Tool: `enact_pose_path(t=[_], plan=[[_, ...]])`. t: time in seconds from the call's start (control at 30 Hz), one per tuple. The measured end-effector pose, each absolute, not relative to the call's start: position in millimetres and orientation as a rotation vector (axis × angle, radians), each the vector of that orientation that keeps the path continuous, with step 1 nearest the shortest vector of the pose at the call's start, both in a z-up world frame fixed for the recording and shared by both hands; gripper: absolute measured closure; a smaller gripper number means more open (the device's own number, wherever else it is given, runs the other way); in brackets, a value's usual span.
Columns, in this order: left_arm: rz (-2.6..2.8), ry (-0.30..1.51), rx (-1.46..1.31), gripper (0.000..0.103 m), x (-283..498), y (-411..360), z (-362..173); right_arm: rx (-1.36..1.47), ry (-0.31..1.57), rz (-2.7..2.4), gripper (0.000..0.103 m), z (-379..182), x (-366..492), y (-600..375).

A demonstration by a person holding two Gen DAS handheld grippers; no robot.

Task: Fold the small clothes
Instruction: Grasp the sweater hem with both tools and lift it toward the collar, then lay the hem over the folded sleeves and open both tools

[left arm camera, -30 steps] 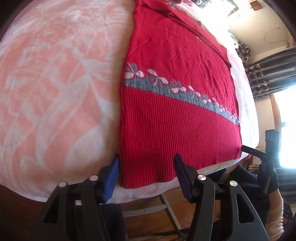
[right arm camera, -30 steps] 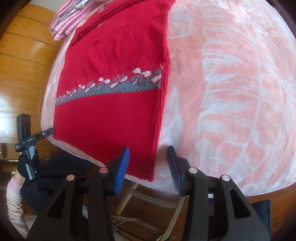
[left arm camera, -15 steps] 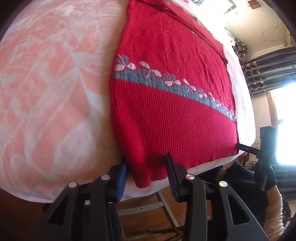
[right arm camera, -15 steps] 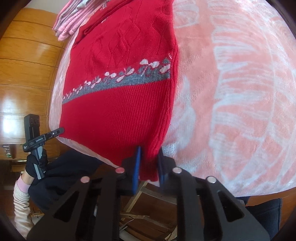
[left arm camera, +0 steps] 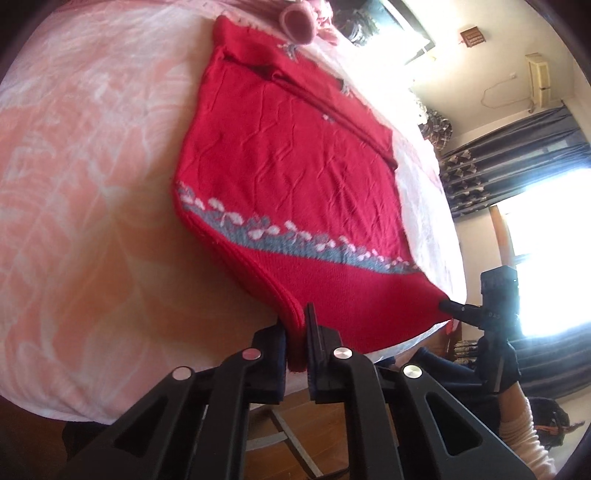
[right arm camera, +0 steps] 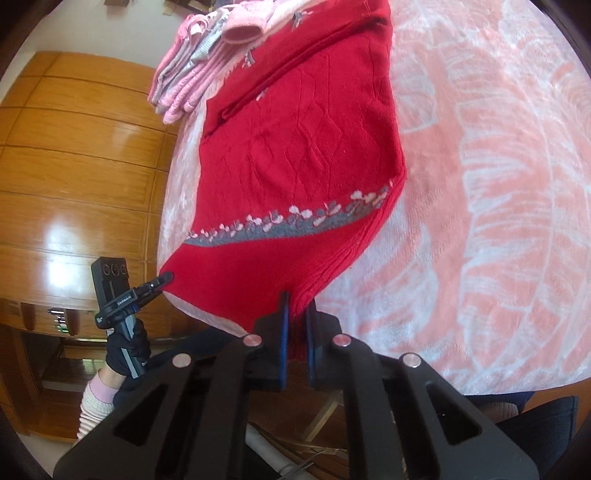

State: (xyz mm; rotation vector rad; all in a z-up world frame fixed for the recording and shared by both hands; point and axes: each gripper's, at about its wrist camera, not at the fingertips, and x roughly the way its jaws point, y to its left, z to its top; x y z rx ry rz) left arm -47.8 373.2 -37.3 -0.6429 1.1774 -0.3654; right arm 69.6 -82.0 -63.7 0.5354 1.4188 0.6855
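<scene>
**Inspector:** Status of the red sweater (left arm camera: 295, 166)?

**Assistant:** It lies on the pink blanket (left arm camera: 92, 166), hem raised. Left tongs (left arm camera: 295, 332) and right tongs (right arm camera: 295, 325) each clamp a hem corner at 6 o'clock. The sleeves look tucked; I judge the bottom-to-top fold is pending. Folded pink clothes (right arm camera: 192, 70) sit at 11 o'clock.

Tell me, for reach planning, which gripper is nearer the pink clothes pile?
Left. The left gripper faces the pile almost straight ahead across the sweater; from the right gripper it sits far leftward.
</scene>
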Motion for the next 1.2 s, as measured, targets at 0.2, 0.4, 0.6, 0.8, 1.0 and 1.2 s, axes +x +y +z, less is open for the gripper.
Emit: enact_pose_path(t=[0.2, 0.4, 0.6, 0.8, 1.0, 1.2], plan=[[-0.312, 1.053, -0.684, 0.095, -12, 387, -10, 0.625, 1.353, 0.618, 0.097, -44, 119, -95], [-0.225, 0.998, -0.671, 0.095, 46, 395, -13, 0.612, 1.320, 0.542, 0.097, -41, 182, -88], [-0.179, 1.018, -0.697, 0.095, 93, 404, -42, 0.590, 1.362, 0.480, 0.097, -71, 230, -81], [-0.186, 1.060, -0.709, 0.093, 119, 409, -69, 0.615, 1.392, 0.463, 0.098, -102, 261, -82], [-0.259, 1.138, -0.840, 0.088, 132, 428, -95, 0.642, 1.423, 0.468, 0.096, -131, 280, -83], [-0.265, 1.090, -0.906, 0.074, 127, 464, -86, 0.714, 1.425, 0.476, 0.087, -132, 285, -100]])
